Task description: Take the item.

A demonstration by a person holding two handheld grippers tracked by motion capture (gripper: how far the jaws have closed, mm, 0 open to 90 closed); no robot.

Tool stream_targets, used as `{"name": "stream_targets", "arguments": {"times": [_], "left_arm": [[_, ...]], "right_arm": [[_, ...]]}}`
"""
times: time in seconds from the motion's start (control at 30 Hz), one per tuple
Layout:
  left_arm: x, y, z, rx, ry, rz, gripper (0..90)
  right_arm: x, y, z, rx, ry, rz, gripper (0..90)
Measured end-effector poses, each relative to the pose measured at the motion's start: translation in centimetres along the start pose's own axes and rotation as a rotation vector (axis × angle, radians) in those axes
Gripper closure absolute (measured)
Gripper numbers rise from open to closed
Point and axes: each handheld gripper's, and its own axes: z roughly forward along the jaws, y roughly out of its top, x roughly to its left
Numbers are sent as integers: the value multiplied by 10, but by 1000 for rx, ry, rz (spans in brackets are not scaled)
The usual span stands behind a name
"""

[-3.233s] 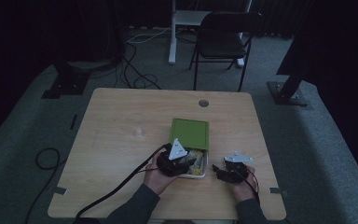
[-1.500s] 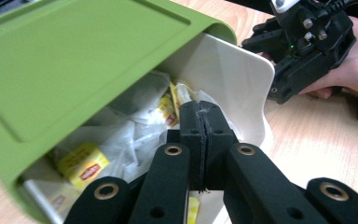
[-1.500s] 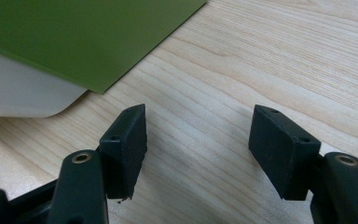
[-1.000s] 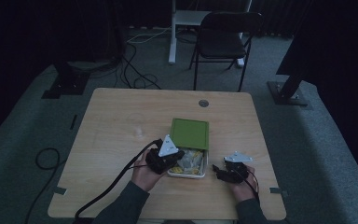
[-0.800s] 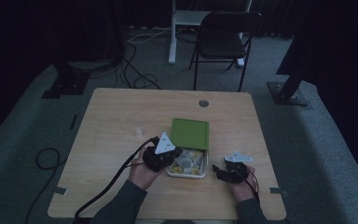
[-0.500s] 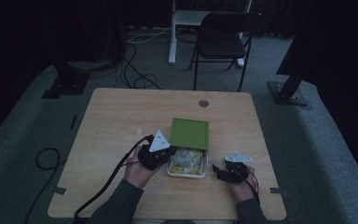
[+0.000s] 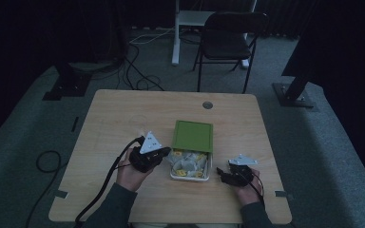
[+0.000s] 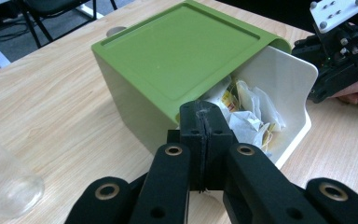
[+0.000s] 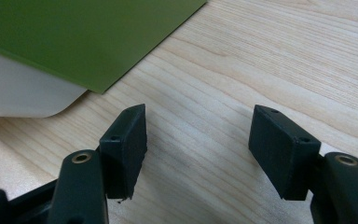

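Observation:
A white box point(image 7: 190, 176) with a green lid point(image 7: 193, 135) slid partly back sits at the table's near middle, with several tea bags point(image 7: 189, 164) inside. My left gripper point(image 7: 164, 153) lies just left of the box with its jaws pressed together. In the left gripper view those shut jaws point(image 8: 200, 116) stand in front of the tea bags point(image 8: 251, 112) at the box's open end point(image 8: 279, 79). I cannot tell whether anything thin is pinched between them. My right gripper point(image 7: 224, 175) rests open on the table right of the box. Bare wood shows between its jaws point(image 9: 198, 140).
A clear plastic cup point(image 8: 2, 186) stands near my left gripper. The table has a round grommet point(image 7: 207, 105) at the far side. A black chair point(image 7: 230, 40) and floor cables point(image 7: 138, 61) lie beyond the table. My right gripper point(image 8: 340, 60) appears past the box.
My left gripper has drawn back leftward from above the open box to the table beside it. The right gripper and the box have stayed put.

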Motion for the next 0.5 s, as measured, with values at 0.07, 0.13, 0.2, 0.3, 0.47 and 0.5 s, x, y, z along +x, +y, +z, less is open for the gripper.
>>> {"name": "stream_targets", "arguments": {"times": [0.07,0.13,0.2,0.3,0.47,0.5], "left_arm": [[1,0,-1,0,0,-2,900],[3,-2,-4,4,8,-1,900],[6,-4,-7,3,18,-6,900],[11,-6,-11,3,33,-13,900],[17,-9,-13,0,45,-28,900],[21,-10,-14,2,57,-31,900]], "right_arm": [[0,0,0,0,0,0,364],[0,0,0,0,0,0,365],[0,0,0,0,0,1,365],[0,0,0,0,0,1,364],[0,0,0,0,-1,2,364],[0,0,0,0,-1,2,364]]}}
